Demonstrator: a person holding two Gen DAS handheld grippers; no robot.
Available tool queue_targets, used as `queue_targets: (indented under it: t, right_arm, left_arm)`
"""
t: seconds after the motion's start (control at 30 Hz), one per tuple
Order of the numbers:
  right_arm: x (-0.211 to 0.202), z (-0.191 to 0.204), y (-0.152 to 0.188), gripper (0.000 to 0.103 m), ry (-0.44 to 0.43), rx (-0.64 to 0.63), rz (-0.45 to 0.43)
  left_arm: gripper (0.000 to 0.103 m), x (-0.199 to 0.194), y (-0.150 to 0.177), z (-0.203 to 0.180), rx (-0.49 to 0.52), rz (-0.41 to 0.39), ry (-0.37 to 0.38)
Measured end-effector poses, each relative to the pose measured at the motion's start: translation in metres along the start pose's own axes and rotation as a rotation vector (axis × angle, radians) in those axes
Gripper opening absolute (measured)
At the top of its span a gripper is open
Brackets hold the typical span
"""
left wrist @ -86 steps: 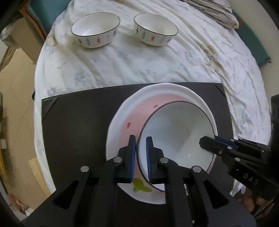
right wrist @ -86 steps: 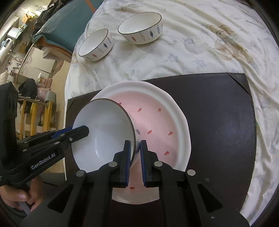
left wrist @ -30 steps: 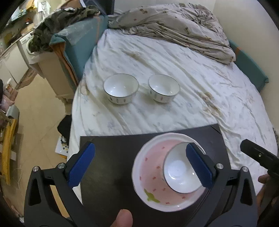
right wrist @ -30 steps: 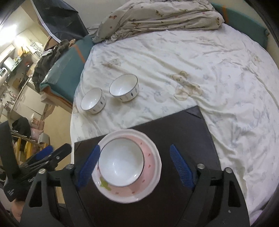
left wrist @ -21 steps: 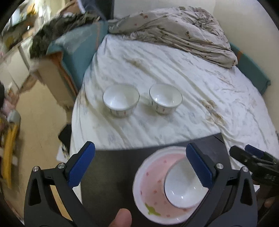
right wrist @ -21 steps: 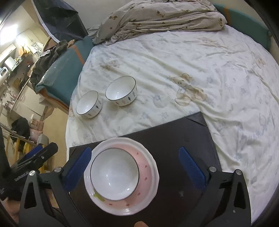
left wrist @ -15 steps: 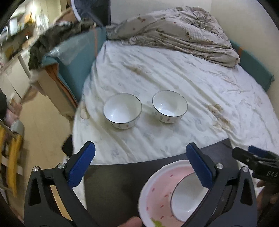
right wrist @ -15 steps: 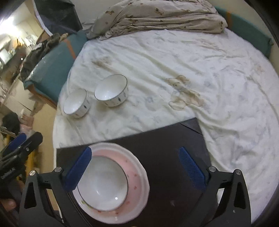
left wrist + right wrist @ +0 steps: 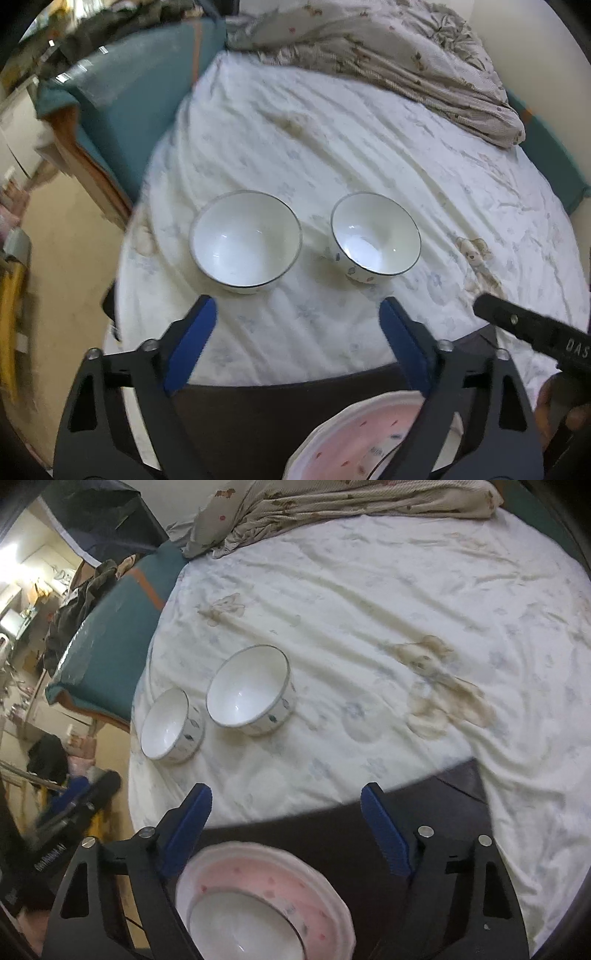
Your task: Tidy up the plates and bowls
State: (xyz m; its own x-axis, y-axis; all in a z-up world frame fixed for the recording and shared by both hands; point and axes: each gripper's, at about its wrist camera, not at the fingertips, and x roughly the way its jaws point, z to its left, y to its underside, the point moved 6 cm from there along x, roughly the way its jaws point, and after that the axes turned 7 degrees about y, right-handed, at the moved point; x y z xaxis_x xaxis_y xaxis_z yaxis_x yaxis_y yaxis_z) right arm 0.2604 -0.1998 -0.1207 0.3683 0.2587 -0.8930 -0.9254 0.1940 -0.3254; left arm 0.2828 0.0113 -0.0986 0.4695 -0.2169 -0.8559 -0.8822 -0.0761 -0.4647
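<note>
Left wrist view: your left gripper hangs over the bed, jaws spread wide, gripping nothing. Two loose bowls sit side by side on the sheet beyond the fingertips: left bowl and right bowl, near each other but apart. The pink plate lies on the dark mat at the near edge.

Right wrist view: your right gripper also has its jaws spread, empty. Below it, a stacked bowl rests inside the pink plate. The two loose bowls lie far left on the bed. A rumpled blanket covers the far end.
</note>
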Motion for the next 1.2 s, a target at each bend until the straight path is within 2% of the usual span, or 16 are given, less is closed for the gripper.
queue_targets:
  t: [0.07, 0.2, 0.23, 0.3, 0.33, 0.5, 0.63, 0.7, 0.8, 0.87, 1.03, 1.2]
  right_arm:
    - [0.011, 0.004, -0.013, 0.08, -0.022, 0.017, 0.014]
    - [0.031, 0.001, -0.035, 0.075, -0.032, 0.063, 0.046]
    - [0.037, -0.002, -0.04, 0.073, -0.026, 0.072, 0.054]
    - [0.051, -0.007, -0.046, 0.067, -0.03, 0.094, 0.085]
    - [0.058, -0.009, -0.048, 0.061, -0.037, 0.102, 0.104]
    - [0.083, -0.011, -0.059, 0.048, -0.064, 0.105, 0.15]
    - [0.101, -0.006, -0.065, 0.042, -0.07, 0.091, 0.17]
    - [0.112, -0.004, -0.065, 0.038, -0.072, 0.101, 0.183]
    - [0.123, -0.005, -0.064, 0.029, -0.03, 0.09, 0.193]
    - [0.127, -0.008, -0.064, 0.014, -0.02, 0.093, 0.187]
    - [0.122, -0.002, -0.06, 0.012, -0.003, 0.004, 0.151]
    - [0.106, -0.009, -0.055, 0.01, -0.009, 0.025, 0.147]
  left_arm:
    - [0.069, 0.017, -0.007, -0.002, -0.028, 0.049, 0.029]
    - [0.06, 0.048, -0.022, -0.006, -0.086, 0.115, 0.065]
    - [0.051, 0.057, -0.024, -0.006, -0.107, 0.139, 0.066]
    - [0.044, 0.075, -0.028, -0.009, -0.146, 0.193, 0.082]
    - [0.041, 0.082, -0.029, -0.011, -0.15, 0.209, 0.082]
    - [0.039, 0.106, -0.032, -0.027, -0.1, 0.239, 0.068]
    - [0.026, 0.127, -0.029, -0.029, -0.117, 0.282, 0.046]
    - [0.023, 0.135, -0.029, -0.028, -0.124, 0.293, 0.04]
    - [0.014, 0.144, -0.026, -0.028, -0.128, 0.309, 0.014]
    - [0.013, 0.145, -0.022, -0.027, -0.125, 0.321, -0.017]
    - [0.012, 0.129, -0.019, -0.034, -0.108, 0.307, 0.005]
    - [0.012, 0.099, -0.013, -0.042, -0.094, 0.296, 0.02]
